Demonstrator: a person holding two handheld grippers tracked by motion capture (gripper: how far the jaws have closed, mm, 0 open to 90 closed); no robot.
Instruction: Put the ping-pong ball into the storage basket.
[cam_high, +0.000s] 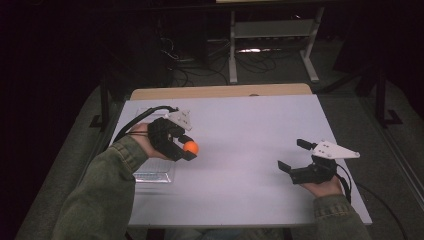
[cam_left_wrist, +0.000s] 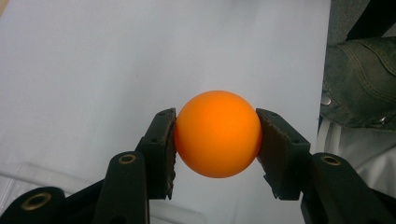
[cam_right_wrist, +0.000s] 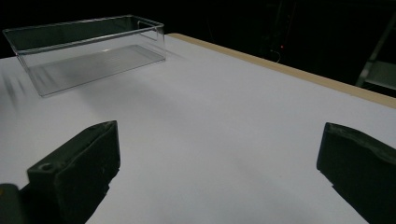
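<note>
An orange ball (cam_high: 191, 146) is clamped between the two black jaws of my left gripper (cam_high: 188, 149), held a little above the left part of the white table (cam_high: 245, 125). In the left gripper view the ball (cam_left_wrist: 217, 134) sits squarely between the pads (cam_left_wrist: 164, 149), which press on both of its sides. My right gripper (cam_high: 290, 154) rests low near the table's right front, jaws spread wide. Nothing lies between the jaws of my right gripper (cam_right_wrist: 219, 140) in its own view, just bare table.
A clear plastic box (cam_high: 156, 175) stands on the table's left side, partly under my left hand; in the right gripper view this box (cam_right_wrist: 88, 51) looks empty. A wooden edge (cam_high: 220, 91) runs along the table's far side. Dark floor, cables and a stand lie beyond.
</note>
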